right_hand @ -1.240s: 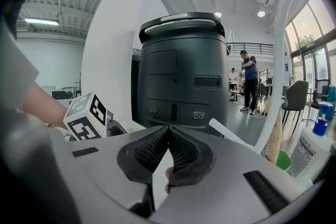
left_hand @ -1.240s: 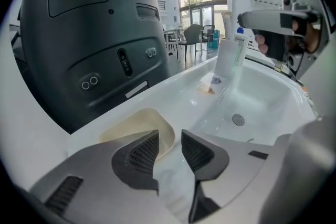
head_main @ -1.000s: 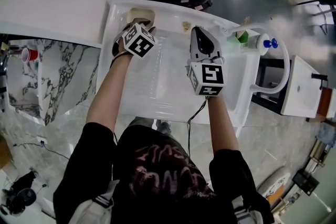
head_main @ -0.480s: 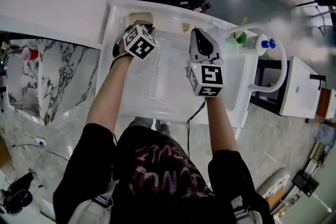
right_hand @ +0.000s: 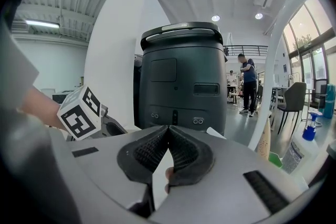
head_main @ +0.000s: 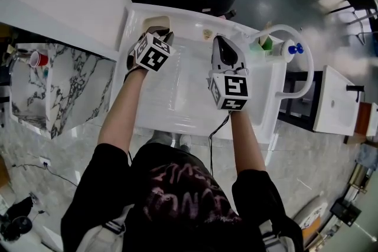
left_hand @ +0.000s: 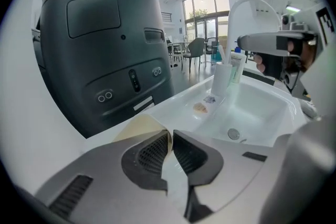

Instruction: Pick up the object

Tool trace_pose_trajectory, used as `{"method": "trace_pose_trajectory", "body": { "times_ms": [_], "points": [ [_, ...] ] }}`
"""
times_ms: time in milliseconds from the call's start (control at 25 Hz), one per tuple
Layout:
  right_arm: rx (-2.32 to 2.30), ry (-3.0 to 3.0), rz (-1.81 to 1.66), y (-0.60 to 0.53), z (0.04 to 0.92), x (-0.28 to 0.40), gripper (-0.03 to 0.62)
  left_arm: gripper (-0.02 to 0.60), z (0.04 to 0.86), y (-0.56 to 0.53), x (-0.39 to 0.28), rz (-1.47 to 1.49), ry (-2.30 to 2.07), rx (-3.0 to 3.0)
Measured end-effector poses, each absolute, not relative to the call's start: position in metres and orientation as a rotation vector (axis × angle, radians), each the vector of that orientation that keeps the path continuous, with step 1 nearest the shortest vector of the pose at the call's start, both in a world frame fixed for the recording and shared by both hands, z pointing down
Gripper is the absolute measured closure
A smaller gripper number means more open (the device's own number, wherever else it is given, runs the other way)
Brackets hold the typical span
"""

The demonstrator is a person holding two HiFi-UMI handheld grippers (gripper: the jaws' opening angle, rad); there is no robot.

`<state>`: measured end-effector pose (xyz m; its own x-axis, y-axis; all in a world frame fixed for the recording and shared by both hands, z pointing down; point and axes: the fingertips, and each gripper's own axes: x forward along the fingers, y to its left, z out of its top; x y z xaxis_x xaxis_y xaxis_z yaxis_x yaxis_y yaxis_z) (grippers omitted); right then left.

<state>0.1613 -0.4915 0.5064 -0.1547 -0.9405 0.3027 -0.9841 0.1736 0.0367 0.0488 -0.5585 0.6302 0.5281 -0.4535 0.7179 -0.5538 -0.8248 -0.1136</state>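
Observation:
A cream-coloured pad lies on the back left corner of the white sink. My left gripper reaches it, and in the left gripper view the pad's curved edge sits pinched between the ribbed pads of the left gripper. The jaws are nearly together on it. My right gripper hovers over the basin's back middle. In the right gripper view the right gripper has its pads touching at the tips with nothing between them.
A large dark machine stands just behind the sink. A white arched faucet and a green item are at the back right. A small tan lump and a cup rest on the rim. The drain lies in the basin.
The head view has shifted slightly. Both grippers keep about the same places over the sink, the left one still at the cream pad.

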Motion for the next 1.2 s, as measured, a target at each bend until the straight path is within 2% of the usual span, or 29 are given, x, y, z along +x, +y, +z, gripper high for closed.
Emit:
{"method": "trace_pose_trajectory", "body": {
  "times_ms": [1200],
  "points": [
    [1.952, -2.269, 0.062, -0.390, 0.405, 0.159, 0.580, 0.539, 0.429, -0.446, -0.014, 0.534, -1.352, 2.740]
  ]
}}
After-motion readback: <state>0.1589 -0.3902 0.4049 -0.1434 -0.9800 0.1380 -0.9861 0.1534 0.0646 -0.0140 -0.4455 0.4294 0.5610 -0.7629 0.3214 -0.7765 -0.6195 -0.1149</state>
